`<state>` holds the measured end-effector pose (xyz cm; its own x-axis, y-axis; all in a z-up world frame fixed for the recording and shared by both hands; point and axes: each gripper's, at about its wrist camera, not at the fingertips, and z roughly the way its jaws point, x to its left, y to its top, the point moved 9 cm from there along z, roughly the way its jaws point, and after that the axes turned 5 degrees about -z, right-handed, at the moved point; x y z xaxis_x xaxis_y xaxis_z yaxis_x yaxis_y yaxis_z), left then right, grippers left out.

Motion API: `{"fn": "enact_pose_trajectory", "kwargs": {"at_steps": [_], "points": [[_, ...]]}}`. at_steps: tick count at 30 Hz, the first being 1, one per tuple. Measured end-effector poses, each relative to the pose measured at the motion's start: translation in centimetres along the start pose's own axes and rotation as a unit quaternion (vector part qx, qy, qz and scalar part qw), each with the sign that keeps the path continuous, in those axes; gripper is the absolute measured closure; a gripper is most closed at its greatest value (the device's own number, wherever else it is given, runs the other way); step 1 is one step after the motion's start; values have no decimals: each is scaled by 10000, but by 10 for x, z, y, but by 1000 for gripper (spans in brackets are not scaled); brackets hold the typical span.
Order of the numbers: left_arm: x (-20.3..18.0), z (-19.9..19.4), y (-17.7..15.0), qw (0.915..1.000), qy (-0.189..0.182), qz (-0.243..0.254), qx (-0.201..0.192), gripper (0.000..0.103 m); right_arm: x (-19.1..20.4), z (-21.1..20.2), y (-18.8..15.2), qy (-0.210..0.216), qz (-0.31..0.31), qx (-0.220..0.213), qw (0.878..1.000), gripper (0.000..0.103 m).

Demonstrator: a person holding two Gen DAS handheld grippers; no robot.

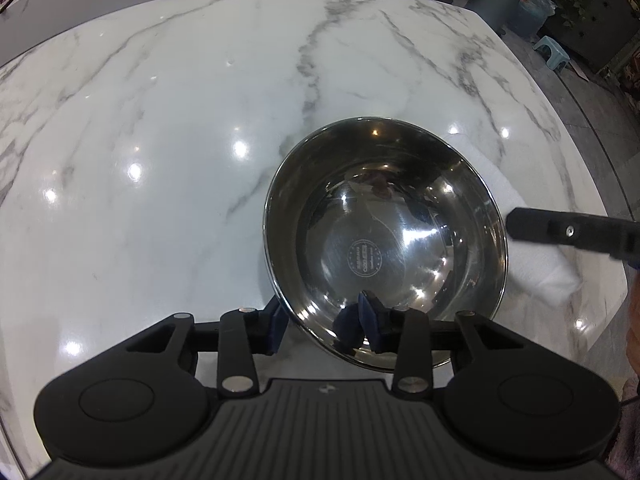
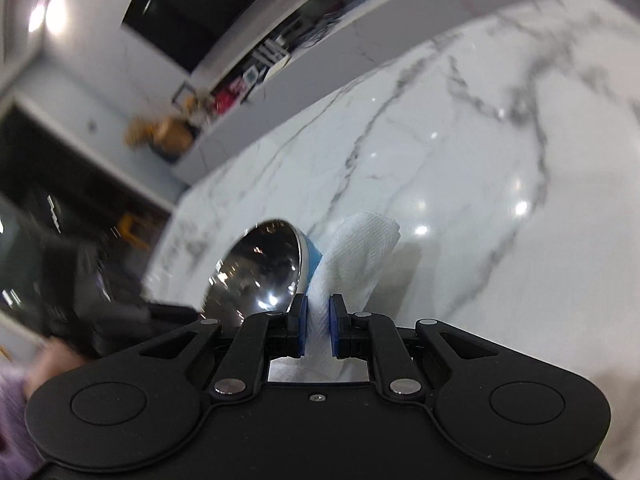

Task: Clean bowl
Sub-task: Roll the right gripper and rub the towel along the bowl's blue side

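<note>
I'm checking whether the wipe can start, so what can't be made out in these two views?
- Left wrist view: the paper towel is partly hidden behind the bowl and the right tool.
- Left wrist view: whether the left tool presses on the bowl's rim is hidden.
- Right wrist view: motion blur smears the room, and the bowl's near part is hidden behind the tool's body.

the counter (image 1: 160,120) is glossy white marble with grey veins. the bowl (image 1: 384,240) is mirror-bright steel inside with a round stamped mark at its bottom, and blue on its outer wall. the paper towel (image 2: 360,248) is white with a fine embossed weave. both grippers are black with blue pads (image 2: 334,332).
</note>
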<state>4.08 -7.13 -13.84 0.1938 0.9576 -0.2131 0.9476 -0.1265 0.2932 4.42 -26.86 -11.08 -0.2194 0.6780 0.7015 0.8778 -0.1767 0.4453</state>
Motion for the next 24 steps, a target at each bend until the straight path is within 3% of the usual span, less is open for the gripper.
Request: {"fn": "enact_pose_trajectory", "kwargs": {"at_steps": [9,16,24], "points": [[1,-1,-1,10000,19,-18,-31,67,-18,17,-3,363,1138,1,9928,92],[0,1,0,9999,5,-78,-72,66,-22,45,-17,43,1258,334,9915,92],[3,3,0,9996,-110,-220,-109,66,-23,56,-17,-2,1318,358,9906,92]]}}
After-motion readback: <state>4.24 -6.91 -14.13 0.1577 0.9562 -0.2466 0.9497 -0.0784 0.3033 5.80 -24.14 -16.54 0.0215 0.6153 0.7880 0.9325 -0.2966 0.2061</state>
